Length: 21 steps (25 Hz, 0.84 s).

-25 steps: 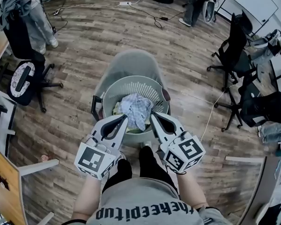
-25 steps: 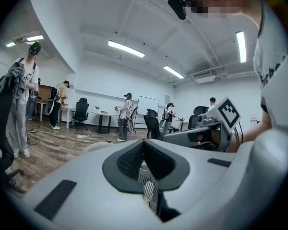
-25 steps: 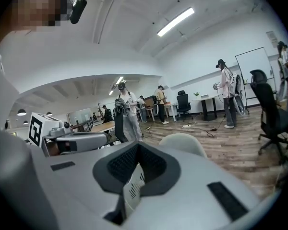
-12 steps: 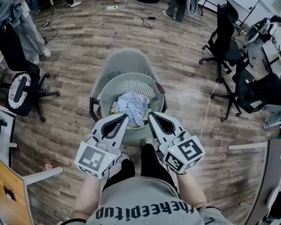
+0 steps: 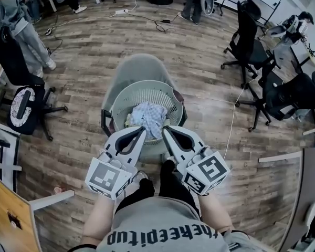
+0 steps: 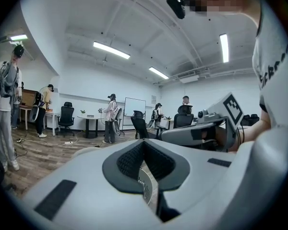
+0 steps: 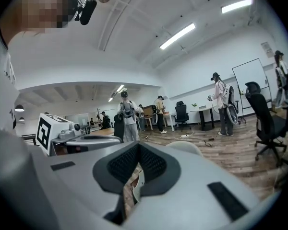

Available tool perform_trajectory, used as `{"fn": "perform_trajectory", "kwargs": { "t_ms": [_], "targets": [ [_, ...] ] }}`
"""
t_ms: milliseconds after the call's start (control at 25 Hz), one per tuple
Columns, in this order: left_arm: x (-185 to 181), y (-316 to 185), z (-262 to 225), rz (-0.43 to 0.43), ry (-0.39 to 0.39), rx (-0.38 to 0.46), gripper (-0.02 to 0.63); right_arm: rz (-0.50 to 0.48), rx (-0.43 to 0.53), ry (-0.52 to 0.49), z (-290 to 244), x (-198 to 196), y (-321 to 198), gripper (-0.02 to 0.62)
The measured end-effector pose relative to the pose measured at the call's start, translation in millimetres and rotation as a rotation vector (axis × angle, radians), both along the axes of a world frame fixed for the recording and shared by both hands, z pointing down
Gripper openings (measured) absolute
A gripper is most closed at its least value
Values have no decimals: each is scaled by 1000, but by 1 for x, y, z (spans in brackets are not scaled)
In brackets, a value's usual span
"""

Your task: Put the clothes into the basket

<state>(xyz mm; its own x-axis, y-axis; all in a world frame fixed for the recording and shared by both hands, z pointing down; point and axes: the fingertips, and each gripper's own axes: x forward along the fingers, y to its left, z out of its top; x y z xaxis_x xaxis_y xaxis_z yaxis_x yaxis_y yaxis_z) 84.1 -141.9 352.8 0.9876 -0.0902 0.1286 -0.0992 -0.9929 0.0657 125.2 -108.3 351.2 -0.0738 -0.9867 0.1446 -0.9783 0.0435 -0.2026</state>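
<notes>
A round grey laundry basket (image 5: 125, 95) stands on a pale grey chair (image 5: 142, 66) right in front of me. A light blue checked cloth (image 5: 149, 116) lies crumpled in it, with a bit of yellowish fabric (image 5: 129, 121) at its left side. My left gripper (image 5: 141, 130) and right gripper (image 5: 165, 128) hover side by side over the basket's near rim, both shut with nothing between the fingers. In the left gripper view the left gripper (image 6: 144, 145) points level across the room. The right gripper (image 7: 138, 147) does the same in its own view.
Black office chairs (image 5: 257, 51) stand at the right and another black chair (image 5: 22, 96) at the left. Cables (image 5: 147, 17) run across the wooden floor. People stand at the far edges (image 5: 29, 33). A wooden table edge (image 5: 10, 214) is at lower left.
Both grippers have lifted a little and their tips have drawn slightly closer together. They stayed shut and empty. The cloth in the basket has not moved.
</notes>
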Motion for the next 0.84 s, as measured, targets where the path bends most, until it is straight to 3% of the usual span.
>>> {"fn": "perform_trajectory", "kwargs": {
  "t_ms": [840],
  "targets": [
    [-15,-3,-5,15,15,26,14,19,27,27,-8,-17,-2,9]
  ]
}}
